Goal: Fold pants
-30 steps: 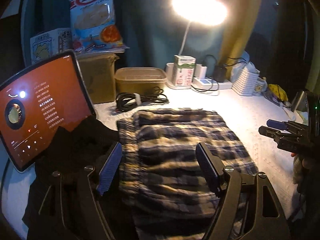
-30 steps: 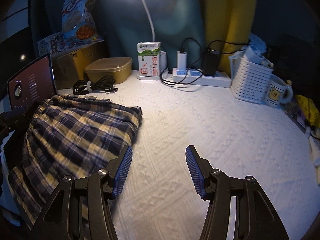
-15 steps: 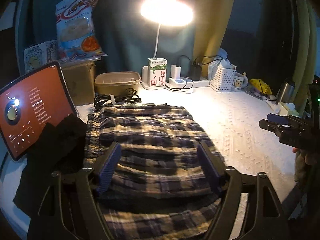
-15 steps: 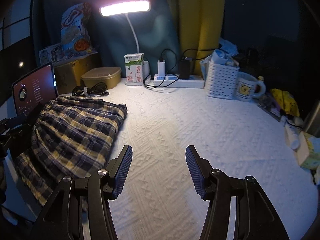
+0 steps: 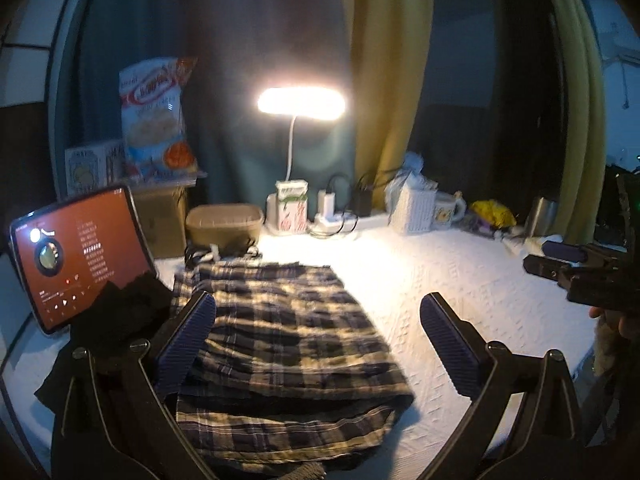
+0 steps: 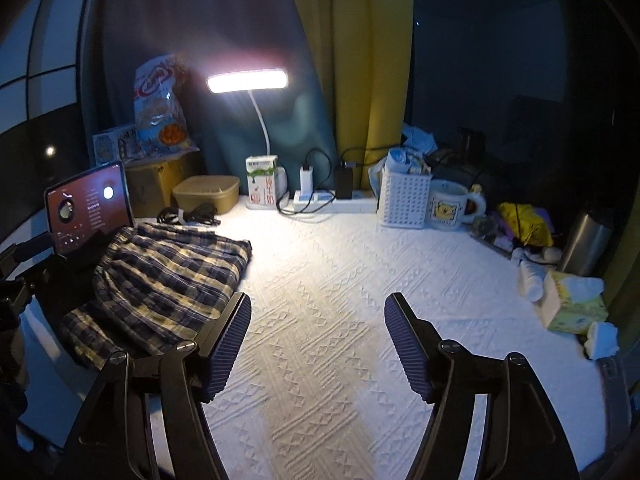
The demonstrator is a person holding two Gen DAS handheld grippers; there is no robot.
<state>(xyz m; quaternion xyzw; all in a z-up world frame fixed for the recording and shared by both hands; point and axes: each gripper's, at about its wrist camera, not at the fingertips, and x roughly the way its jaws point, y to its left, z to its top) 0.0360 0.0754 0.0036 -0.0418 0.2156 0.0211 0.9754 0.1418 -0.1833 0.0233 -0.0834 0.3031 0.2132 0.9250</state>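
**Folded plaid pants lie on the white cover, both tongs empty above them**

The plaid pants (image 5: 280,340) lie folded into a flat, roughly rectangular stack on the left part of the bench (image 6: 360,280), which is covered by a white textured cloth. Their near edge shows two layers, the upper one lying slightly short of the lower. A dark garment (image 5: 120,312) lies just beside them on the left, partly in front of the lit tablet (image 5: 80,256) that leans at the bench's left edge.

The left tongs (image 5: 316,344) hang above the pants with the jaws opening and already wide; nothing is between the ribbed blue pads, and the cloth shows below them, apart from both fingers. The right tongs (image 6: 318,344) hover over bare white cover to the right of the pants, jaws also opening, at a moderate spread, with nothing between them. The left finger's tip overlaps the near right corner of the pants in the right wrist view, though whether it is close to the fabric is hard to judge through the fisheye.

Along the back stand a glowing desk lamp (image 6: 248,80), a milk carton (image 6: 262,180), a power strip (image 6: 332,200), a white basket (image 6: 404,200) and a mug (image 6: 450,204). A coiled cable (image 6: 188,214) lies just behind the pants.
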